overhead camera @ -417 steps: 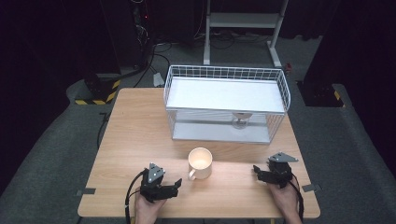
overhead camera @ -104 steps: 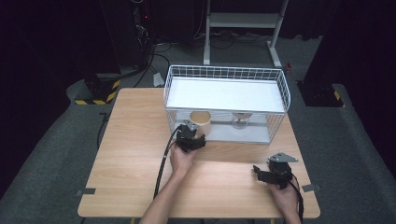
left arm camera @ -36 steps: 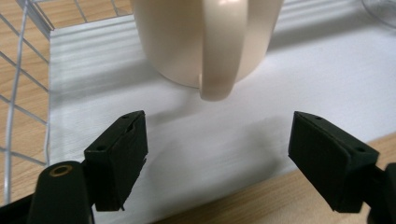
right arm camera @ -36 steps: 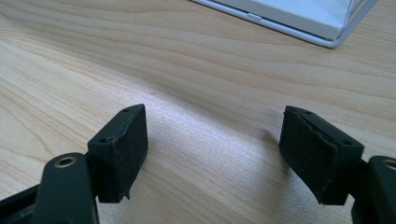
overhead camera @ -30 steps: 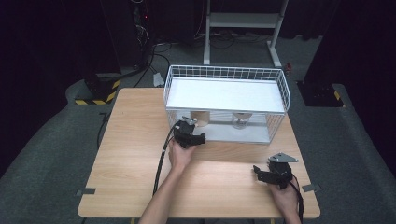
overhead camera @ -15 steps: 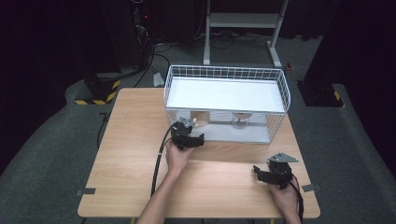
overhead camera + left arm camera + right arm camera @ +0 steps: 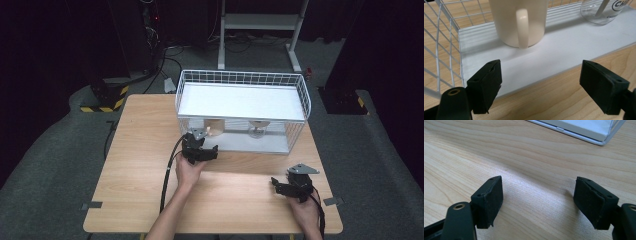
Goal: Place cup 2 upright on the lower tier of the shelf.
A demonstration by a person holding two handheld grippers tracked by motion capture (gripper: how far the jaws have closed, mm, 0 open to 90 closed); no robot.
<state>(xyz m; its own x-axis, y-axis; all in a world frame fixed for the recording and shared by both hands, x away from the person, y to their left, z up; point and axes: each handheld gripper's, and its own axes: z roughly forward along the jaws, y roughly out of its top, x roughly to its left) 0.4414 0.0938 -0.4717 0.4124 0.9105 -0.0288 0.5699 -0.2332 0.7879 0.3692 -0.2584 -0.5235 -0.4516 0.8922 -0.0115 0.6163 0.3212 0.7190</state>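
A cream mug [image 7: 520, 21] stands upright on the lower white shelf [image 7: 564, 47] of a white wire rack [image 7: 242, 107], its handle turned toward my left gripper. The mug [image 7: 216, 127] sits left of a clear glass [image 7: 257, 129] with dark lettering [image 7: 606, 11]. My left gripper [image 7: 540, 83] is open just in front of the shelf edge, a short way back from the mug, nothing between its jaws. In the high view it [image 7: 198, 147] sits at the rack's front left. My right gripper [image 7: 539, 201] rests open over bare wood near the table's front right corner [image 7: 295, 186].
The wire rack has a white top tray [image 7: 240, 100] and wire sides [image 7: 441, 40]. The wooden table [image 7: 145, 150] spreads left of and in front of the rack. A cable [image 7: 167, 175] trails from the left gripper. Grey floor and a dark stand surround the table.
The mug went from the table's front middle onto the rack's lower shelf. Over the last second the left gripper has let go and drawn slightly back; the right gripper has stayed put.
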